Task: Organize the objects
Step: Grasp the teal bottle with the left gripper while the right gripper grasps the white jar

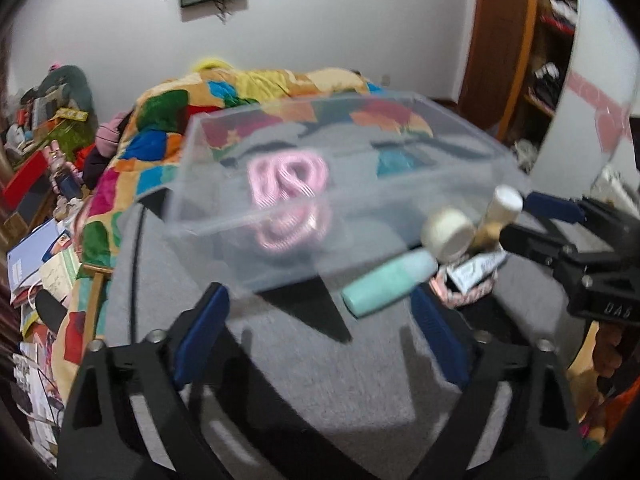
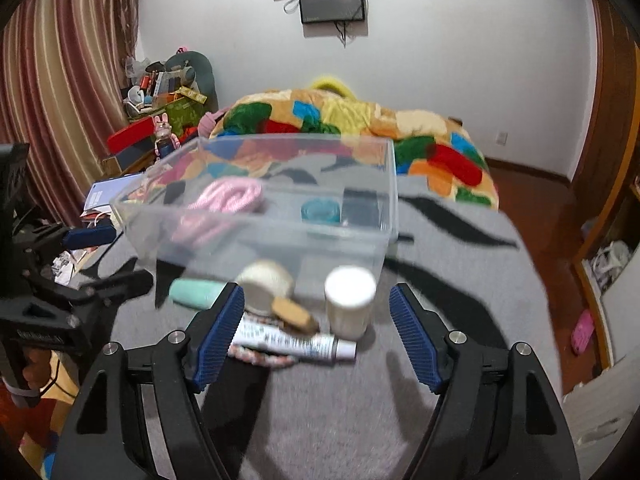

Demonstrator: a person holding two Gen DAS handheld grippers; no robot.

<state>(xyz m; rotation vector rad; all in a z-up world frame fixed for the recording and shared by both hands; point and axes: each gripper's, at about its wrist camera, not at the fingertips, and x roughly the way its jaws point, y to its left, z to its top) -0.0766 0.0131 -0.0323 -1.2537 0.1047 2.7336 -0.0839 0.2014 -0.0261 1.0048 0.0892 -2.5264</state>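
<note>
Clear bin (image 2: 280,236) sits mid-frame holding a pink cord (image 2: 228,196); your left gripper (image 1: 320,320) and right gripper (image 2: 316,336) both stand spread, pinching nothing.

Clear bin (image 2: 360,216) holds pink cord (image 2: 232,196); mint tube (image 2: 196,292) lies on grey black-patterned cloth (image 2: 460,280).

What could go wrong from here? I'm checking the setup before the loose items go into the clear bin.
1. The white cylindrical jar stands upright next to the printed tube and the tape roll; reaching for one may topple or drag a neighbour.
2. The mint tube lies on its side and could roll away when nudged.
3. The open left gripper and open right gripper work close together, so they could collide.
</note>
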